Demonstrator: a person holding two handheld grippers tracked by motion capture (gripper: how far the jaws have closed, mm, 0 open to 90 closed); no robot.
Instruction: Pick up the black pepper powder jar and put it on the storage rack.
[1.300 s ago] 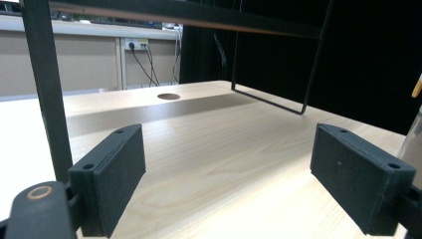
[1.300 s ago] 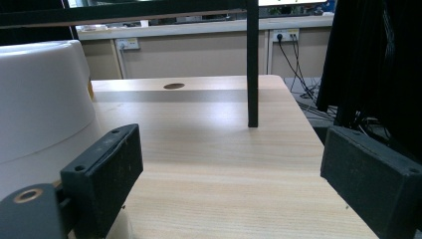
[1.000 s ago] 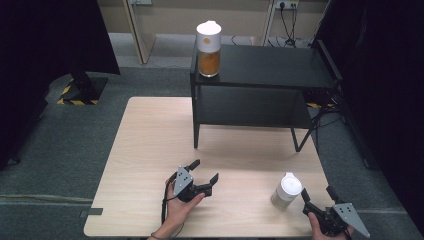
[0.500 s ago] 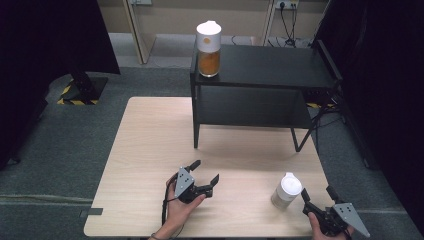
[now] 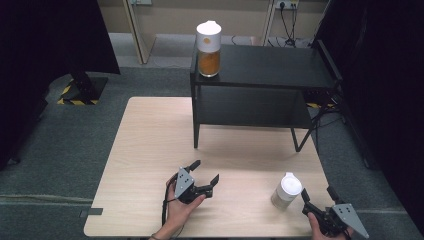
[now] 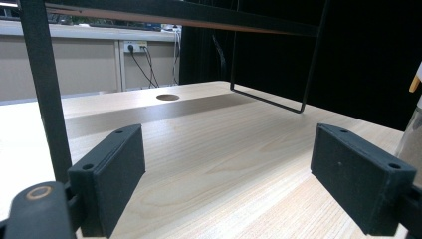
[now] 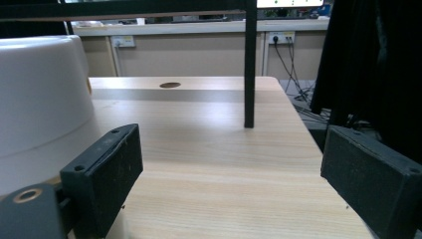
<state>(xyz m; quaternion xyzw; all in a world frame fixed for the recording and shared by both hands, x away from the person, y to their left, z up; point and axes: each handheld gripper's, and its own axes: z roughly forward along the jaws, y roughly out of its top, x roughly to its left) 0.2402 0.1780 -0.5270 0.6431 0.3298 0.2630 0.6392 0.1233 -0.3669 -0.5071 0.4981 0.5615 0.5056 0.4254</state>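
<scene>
A person is holding two tools over a pale wooden bench (image 5: 150, 145). The left tool (image 5: 204, 172) is sitting near the bench's near middle, jaws spread wide and holding nothing. The right tool (image 5: 317, 194) is hovering at the near right corner, jaws also spread and empty. A white-lidded jar (image 5: 287, 190) is standing just left of it, apart. A second jar (image 5: 208, 48), holding something orange, is standing on the far black shelf (image 5: 270, 67).

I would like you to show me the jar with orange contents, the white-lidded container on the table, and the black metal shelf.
Clear jar with orange contents and white lid (image 5: 209, 49), high view, on its orange middle.
White-lidded container on the wooden table (image 5: 287, 190), high view, on its lid.
Black metal shelf (image 5: 270, 65), high view, on its top board.
</scene>
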